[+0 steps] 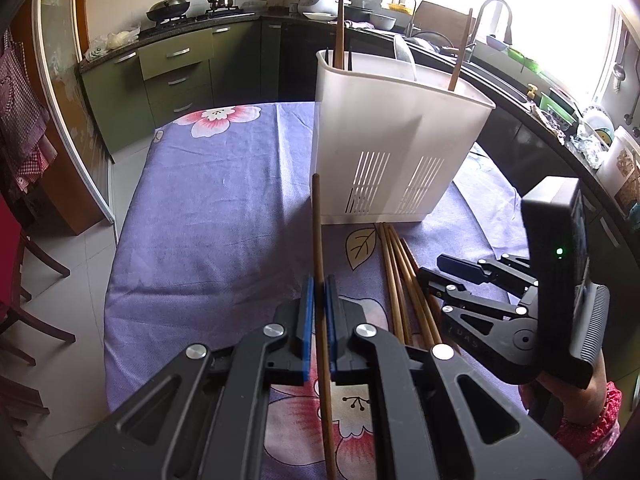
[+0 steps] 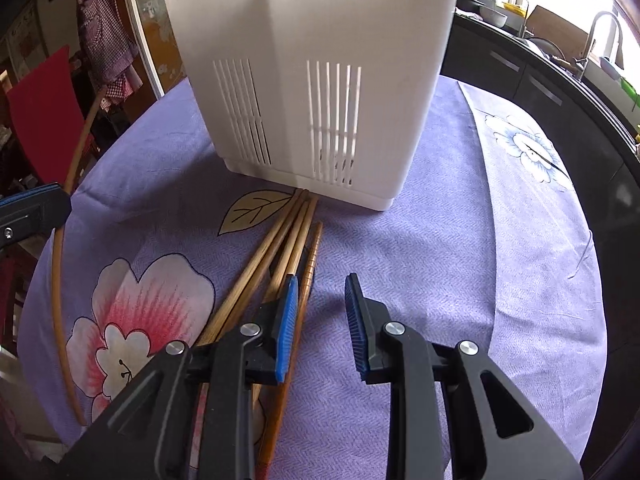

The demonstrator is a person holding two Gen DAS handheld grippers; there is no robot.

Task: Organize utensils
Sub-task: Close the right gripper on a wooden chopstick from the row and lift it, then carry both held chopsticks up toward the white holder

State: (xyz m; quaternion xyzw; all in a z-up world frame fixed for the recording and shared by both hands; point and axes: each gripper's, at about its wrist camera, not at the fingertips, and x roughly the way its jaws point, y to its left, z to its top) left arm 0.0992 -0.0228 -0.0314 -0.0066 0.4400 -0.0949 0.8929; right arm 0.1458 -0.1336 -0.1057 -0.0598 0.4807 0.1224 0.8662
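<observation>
My left gripper (image 1: 319, 312) is shut on a single brown chopstick (image 1: 318, 232), held above the purple flowered tablecloth (image 1: 208, 208) and pointing toward the white slotted utensil holder (image 1: 396, 136). The holder has chopsticks and a white spoon standing in it. Several wooden chopsticks (image 1: 394, 268) lie in a bundle in front of the holder. My right gripper (image 2: 322, 320) is open just above that bundle (image 2: 280, 248), its left pad over the chopsticks. The held chopstick (image 2: 58, 280) and the holder (image 2: 312, 80) also show in the right wrist view.
The table's edges drop off at the left and the right. Green kitchen cabinets (image 1: 176, 72) and a dark counter with a sink (image 1: 492, 32) stand behind. Wooden chairs (image 1: 28, 280) are at the left.
</observation>
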